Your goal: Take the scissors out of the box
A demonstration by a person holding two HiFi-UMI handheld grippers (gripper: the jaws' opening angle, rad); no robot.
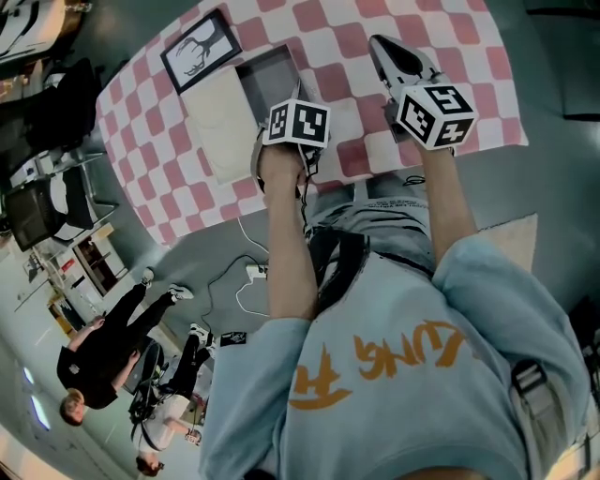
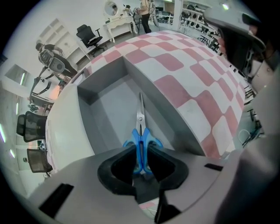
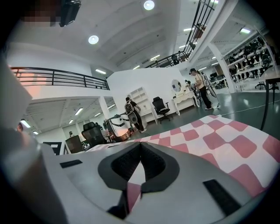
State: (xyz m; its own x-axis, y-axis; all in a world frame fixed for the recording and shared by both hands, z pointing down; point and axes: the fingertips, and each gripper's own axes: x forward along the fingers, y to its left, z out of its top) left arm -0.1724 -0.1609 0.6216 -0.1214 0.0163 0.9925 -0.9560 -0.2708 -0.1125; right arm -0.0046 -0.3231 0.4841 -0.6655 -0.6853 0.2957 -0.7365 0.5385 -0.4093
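Blue-handled scissors (image 2: pixel 140 131) lie on the floor of an open grey box (image 2: pixel 101 77), blades pointing away from me. My left gripper (image 2: pixel 141 162) points straight down into the box, its black pads closed against both sides of the blue handles. In the head view its marker cube (image 1: pixel 298 123) hides the jaws and the scissors, over the near end of the box (image 1: pixel 267 77). My right gripper (image 1: pixel 386 49) hovers over the checked table to the right of the box, pointing nearly level, its jaws shut with nothing in them (image 3: pixel 140 145).
A pink-and-white checked cloth (image 1: pixel 328 28) covers the table. A white lid-like panel (image 1: pixel 223 122) lies left of the box, with a black-framed picture (image 1: pixel 199 52) beyond it. The table's near edge is at my body. People (image 1: pixel 108 352) and cables (image 1: pixel 246 277) are on the floor to the left.
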